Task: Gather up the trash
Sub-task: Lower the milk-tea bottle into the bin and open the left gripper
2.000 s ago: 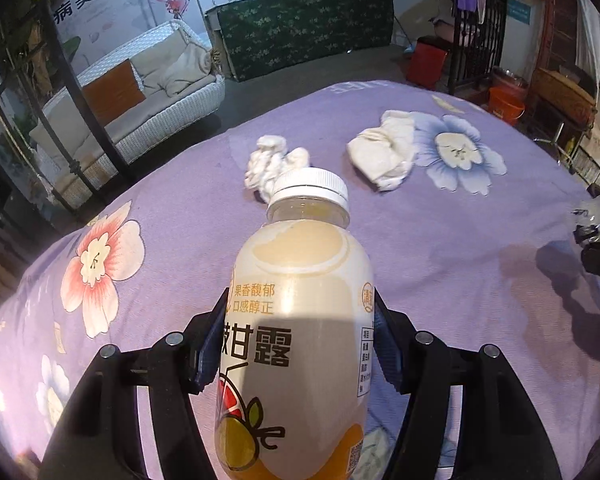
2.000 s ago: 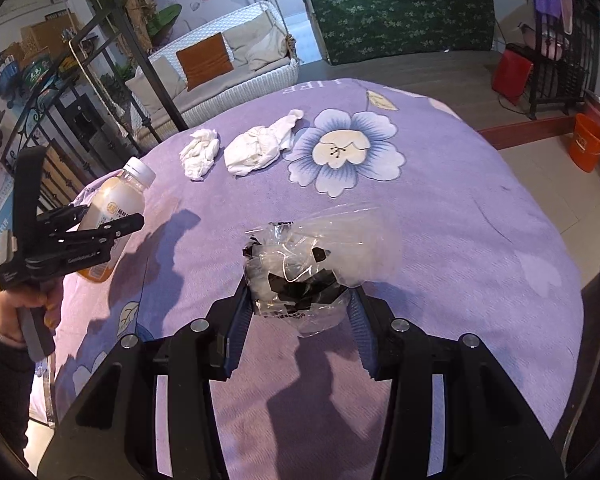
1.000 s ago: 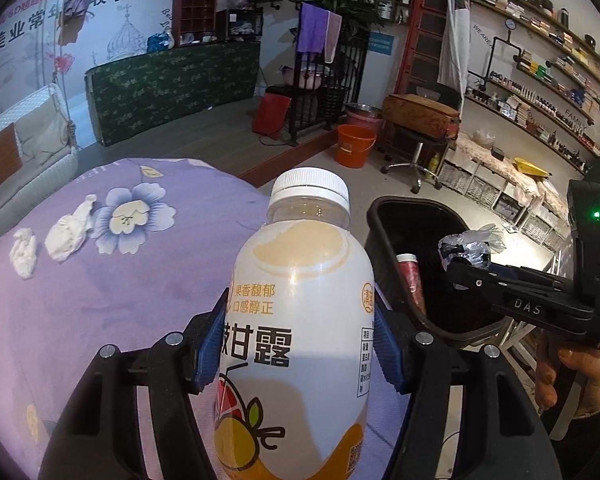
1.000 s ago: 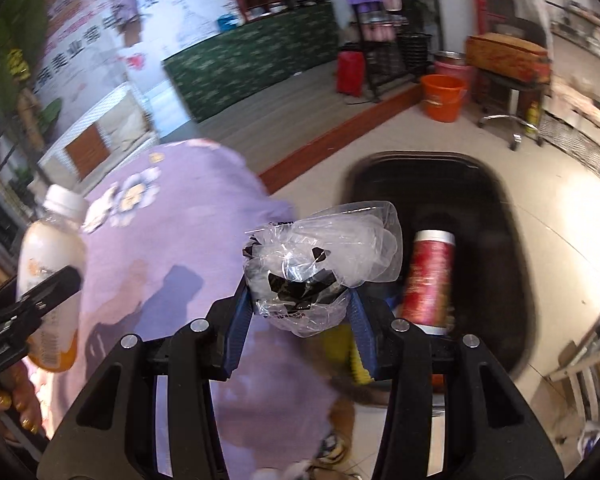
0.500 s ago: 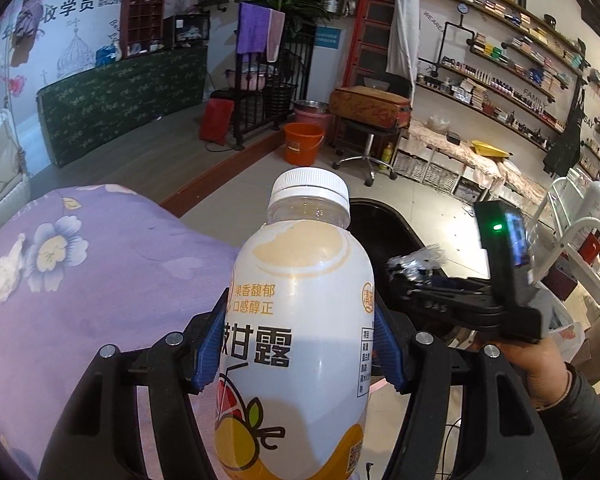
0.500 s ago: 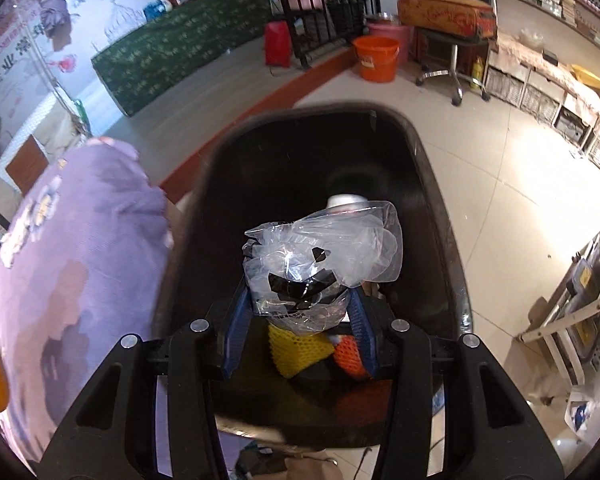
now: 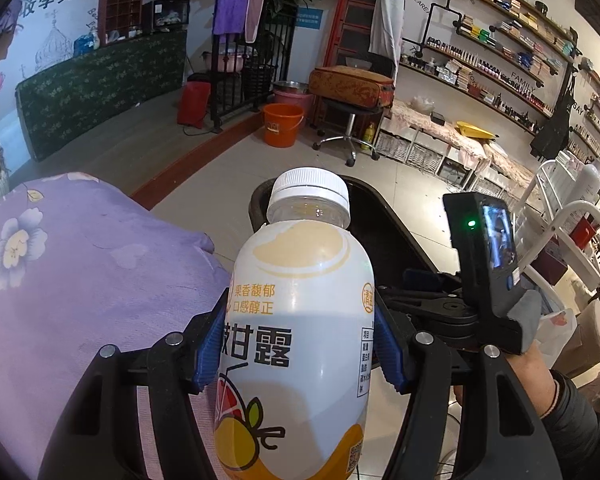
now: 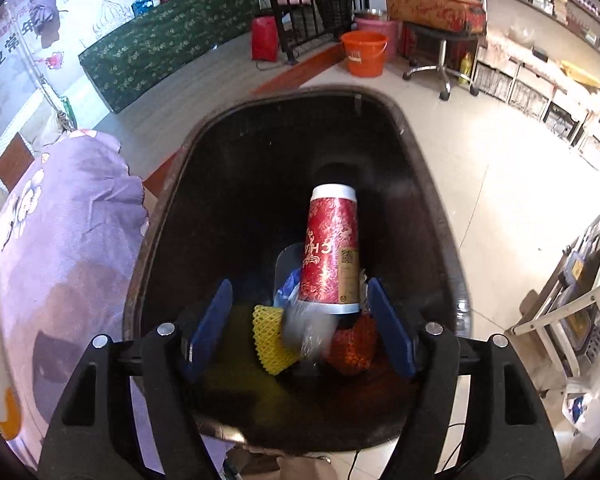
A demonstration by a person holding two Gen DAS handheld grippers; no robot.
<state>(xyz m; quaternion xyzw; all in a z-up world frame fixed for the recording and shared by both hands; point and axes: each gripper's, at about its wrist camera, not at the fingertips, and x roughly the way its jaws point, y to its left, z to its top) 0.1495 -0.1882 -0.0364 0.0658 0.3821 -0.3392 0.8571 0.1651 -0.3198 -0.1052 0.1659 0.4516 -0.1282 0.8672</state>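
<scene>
Showing collection partly done: the right gripper [image 8: 300, 328], jaws opening and clear of the blurred clear plastic wrapper [image 8: 308, 336] dropping into the black bin [image 8: 428, 208], while the left gripper [image 7: 300, 344] clamps the drink bottle [image 7: 300, 320] beside it, undeposited.

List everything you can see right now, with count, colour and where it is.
bottle: one, white and orange, in left gripper
trash bin: one, black, on floor beside table
paper cup: one, red, upside down in bin
foam nets: two, yellow and orange, in bin
clear plastic wrapper: one, blurred, in bin
tablecloth: one, purple floral
bucket: one, orange, on floor
left gripper: shut on bottle
right gripper: jaws opening, nothing gripped
</scene>
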